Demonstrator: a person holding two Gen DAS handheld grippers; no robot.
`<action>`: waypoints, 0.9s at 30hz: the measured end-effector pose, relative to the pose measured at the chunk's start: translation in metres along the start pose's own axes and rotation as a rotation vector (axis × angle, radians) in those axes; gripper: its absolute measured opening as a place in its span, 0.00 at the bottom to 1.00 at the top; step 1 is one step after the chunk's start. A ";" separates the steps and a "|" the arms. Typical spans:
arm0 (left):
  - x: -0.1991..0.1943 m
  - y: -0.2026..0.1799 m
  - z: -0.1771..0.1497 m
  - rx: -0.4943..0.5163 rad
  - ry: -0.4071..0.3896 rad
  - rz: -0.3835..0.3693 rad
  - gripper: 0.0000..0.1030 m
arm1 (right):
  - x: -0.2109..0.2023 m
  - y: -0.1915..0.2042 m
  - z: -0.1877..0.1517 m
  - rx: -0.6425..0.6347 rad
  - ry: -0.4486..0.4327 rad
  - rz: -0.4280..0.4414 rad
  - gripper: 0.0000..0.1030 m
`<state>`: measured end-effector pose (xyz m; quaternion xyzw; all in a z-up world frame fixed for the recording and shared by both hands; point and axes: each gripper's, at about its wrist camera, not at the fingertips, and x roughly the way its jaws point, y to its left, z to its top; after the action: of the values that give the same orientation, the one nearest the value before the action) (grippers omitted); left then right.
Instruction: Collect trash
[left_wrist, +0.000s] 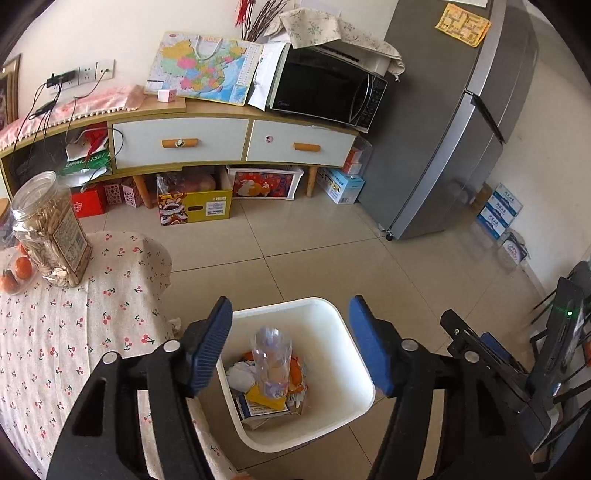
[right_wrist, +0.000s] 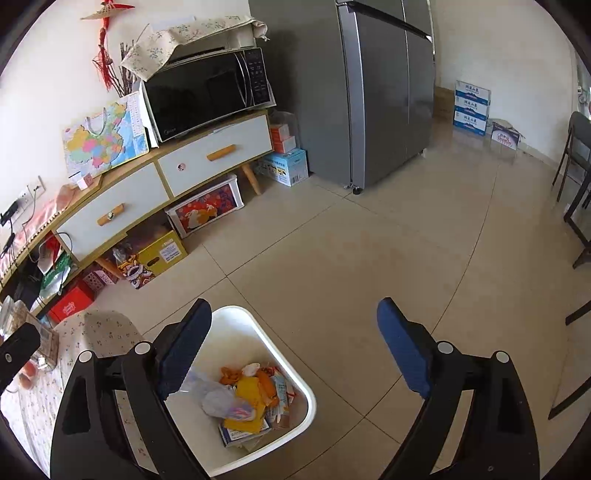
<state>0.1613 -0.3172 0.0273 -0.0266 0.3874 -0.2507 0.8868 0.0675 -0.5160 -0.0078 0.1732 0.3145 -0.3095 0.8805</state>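
Standing on the tiled floor (right_wrist: 332, 258) just right of the cloth-covered surface (left_wrist: 66, 332), the white trash bin (left_wrist: 354, 354) holds the collected trash: a crumpled clear plastic bottle (left_wrist: 271, 360) sits on top of the heap, over yellow and orange wrappers (right_wrist: 251, 391), white crumpled paper (left_wrist: 240, 374) and a printed carton (right_wrist: 236, 435) at the near side

From the left wrist view, the left hand-held gripper (left_wrist: 291, 347) hangs over the bin with its blue pads (left_wrist: 208, 347) spread wide, one over the bin's left rim and the other over its right rim; nothing is between them and nothing is gripped, the bottle lying below in the bin. Part of the right tool shows at the right edge of this view

From the right wrist view, the right hand-held gripper (right_wrist: 291, 350) is spread wider and is likewise empty, its left pad over the bin's far left wall and its right pad over bare floor to the right of the bin

On the surface, far left, stand a clear jar (left_wrist: 50, 230) of seeds and some oranges (left_wrist: 16, 273). Against the far wall a low cabinet (left_wrist: 184, 142) carries a microwave (left_wrist: 325, 88) and a map board (left_wrist: 201, 68), with a grey refrigerator (right_wrist: 380, 92) to the right
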 end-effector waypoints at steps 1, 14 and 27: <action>-0.005 0.000 -0.002 0.011 -0.009 0.020 0.71 | -0.006 0.004 0.000 -0.017 -0.019 0.001 0.88; -0.157 0.059 -0.052 0.121 -0.356 0.464 0.93 | -0.127 0.084 -0.047 -0.137 -0.247 0.156 0.93; -0.176 0.178 -0.135 -0.067 -0.153 0.472 0.93 | -0.147 0.166 -0.151 -0.349 -0.157 0.242 0.93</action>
<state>0.0409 -0.0603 0.0088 0.0163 0.3227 -0.0210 0.9461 0.0189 -0.2521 -0.0047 0.0302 0.2705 -0.1552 0.9496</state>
